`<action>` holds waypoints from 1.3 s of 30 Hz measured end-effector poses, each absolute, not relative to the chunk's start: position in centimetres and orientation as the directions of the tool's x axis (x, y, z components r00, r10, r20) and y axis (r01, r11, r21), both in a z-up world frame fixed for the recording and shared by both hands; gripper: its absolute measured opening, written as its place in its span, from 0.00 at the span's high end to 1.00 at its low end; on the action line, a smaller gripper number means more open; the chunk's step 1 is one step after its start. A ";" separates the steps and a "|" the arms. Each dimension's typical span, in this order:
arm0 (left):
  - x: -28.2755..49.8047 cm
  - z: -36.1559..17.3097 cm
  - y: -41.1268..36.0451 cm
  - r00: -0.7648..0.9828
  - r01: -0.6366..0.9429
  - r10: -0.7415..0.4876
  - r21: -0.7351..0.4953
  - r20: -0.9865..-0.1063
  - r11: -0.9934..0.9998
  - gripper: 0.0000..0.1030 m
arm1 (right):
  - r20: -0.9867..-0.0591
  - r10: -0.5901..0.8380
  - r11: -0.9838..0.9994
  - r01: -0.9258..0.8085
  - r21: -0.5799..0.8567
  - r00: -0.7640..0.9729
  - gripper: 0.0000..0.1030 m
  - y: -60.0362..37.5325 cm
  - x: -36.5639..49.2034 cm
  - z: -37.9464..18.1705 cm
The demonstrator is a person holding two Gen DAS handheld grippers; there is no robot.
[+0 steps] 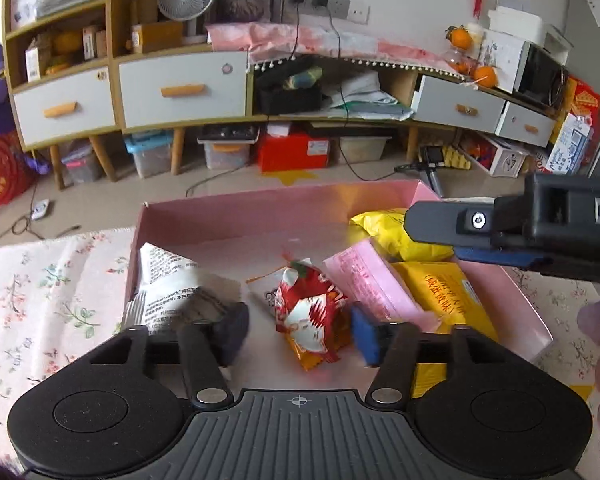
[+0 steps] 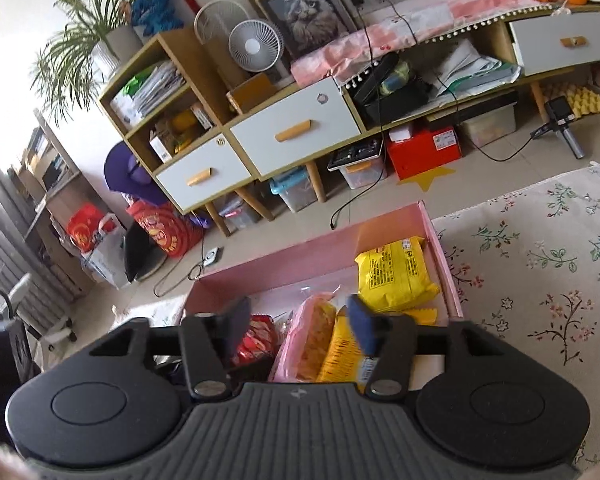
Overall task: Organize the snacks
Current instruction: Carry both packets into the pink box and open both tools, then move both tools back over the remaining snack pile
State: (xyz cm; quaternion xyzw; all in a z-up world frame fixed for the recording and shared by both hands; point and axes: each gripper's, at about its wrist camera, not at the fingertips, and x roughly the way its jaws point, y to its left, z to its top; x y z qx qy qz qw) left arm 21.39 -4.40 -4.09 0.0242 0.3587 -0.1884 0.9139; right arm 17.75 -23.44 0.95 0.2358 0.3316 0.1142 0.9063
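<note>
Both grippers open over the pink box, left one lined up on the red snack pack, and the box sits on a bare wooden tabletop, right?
One thing's off: the pink box sits on a floral tablecloth, not bare wood; the right wrist view shows it best. The rest holds: left gripper and right gripper are open, with the red snack pack ahead of the left.

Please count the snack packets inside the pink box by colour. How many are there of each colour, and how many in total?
Yellow packets: 2 (far one, near one)
Pink packet: 1
Red and orange packet: 1
White packet with black text: 1
Total: 5 packets visible in the pink box; anything hidden under them cannot be counted.
</note>
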 end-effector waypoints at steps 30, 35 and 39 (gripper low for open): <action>9.5 0.5 -1.9 0.671 0.324 -0.302 -0.099 -0.677 0.941 0.06 | -0.621 0.210 0.956 -0.024 0.293 0.755 0.04 -23.5 10.5 5.0; 7.2 0.5 -1.0 0.680 0.304 -0.296 -0.109 -0.671 0.946 0.05 | -0.622 0.195 0.959 -0.013 0.285 0.758 0.01 -23.6 8.9 4.9; 5.8 0.2 -0.3 0.690 0.281 -0.284 -0.115 -0.666 0.953 0.02 | -0.624 0.197 0.954 -0.001 0.300 0.756 0.00 -23.9 7.7 4.4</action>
